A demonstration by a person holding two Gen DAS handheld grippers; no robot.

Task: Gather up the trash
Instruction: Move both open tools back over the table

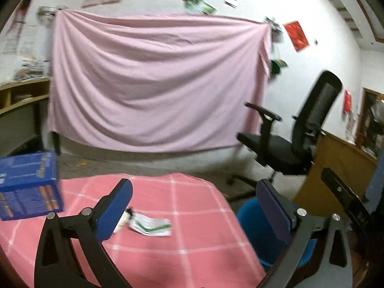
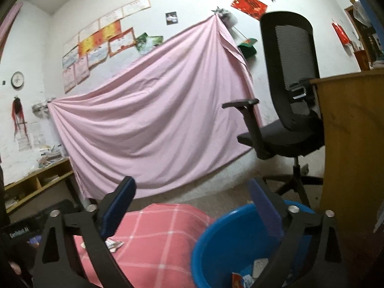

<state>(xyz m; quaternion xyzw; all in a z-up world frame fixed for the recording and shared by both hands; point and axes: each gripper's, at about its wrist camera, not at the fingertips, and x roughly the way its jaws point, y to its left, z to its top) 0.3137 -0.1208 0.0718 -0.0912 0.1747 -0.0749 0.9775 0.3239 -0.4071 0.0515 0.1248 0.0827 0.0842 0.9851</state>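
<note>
Pink checked table (image 1: 192,252): my left gripper (image 1: 194,206) and right gripper (image 2: 192,206), jaws spread, empty; wrapper (image 1: 151,226) beside blue bin (image 2: 216,235).

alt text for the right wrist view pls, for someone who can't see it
The right hand-held gripper is open and empty above a blue bin with scraps of trash inside. Left of the bin, a wrapper lies on a pink checked tablecloth. Behind are a pink sheet on the wall and a black office chair.
</note>
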